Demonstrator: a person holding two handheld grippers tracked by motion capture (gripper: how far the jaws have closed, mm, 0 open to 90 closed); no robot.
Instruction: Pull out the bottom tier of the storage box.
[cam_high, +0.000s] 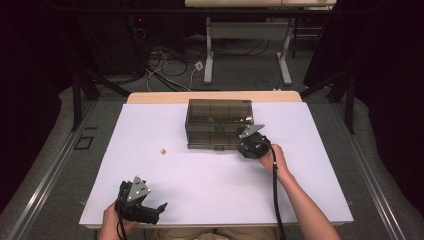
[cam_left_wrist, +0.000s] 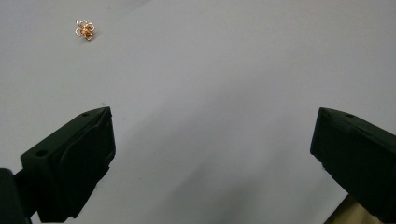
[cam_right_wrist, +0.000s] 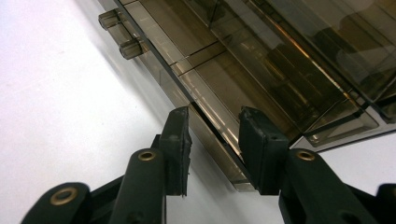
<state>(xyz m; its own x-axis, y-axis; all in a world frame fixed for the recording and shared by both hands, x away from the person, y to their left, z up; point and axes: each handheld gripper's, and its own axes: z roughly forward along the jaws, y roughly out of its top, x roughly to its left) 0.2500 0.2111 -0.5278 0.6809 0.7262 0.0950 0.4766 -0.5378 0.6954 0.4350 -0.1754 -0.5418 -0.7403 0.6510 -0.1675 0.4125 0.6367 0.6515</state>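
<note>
White table top (cam_high: 210, 175) over a wooden edge, dark curtained room behind, cables on the floor beyond

Item 1: smoked clear drawer box (cam_high: 219, 122), standing at the far middle of the table, front with two small knobs (cam_right_wrist: 122, 33) facing the person

Item 2: right gripper (cam_right_wrist: 212, 140), at the box's front right corner; jaws narrowed, one each side of the lower drawer front's edge (cam_right_wrist: 219, 135); whether the pads press on it cannot be told

Item 3: left gripper (cam_left_wrist: 212, 140), near the table's front left, jaws spread wide, nothing between them, bare white surface below

Item 4: small gold wire flower trinket (cam_left_wrist: 85, 29), lying alone on the table left of the box, well apart from both grippers
</note>
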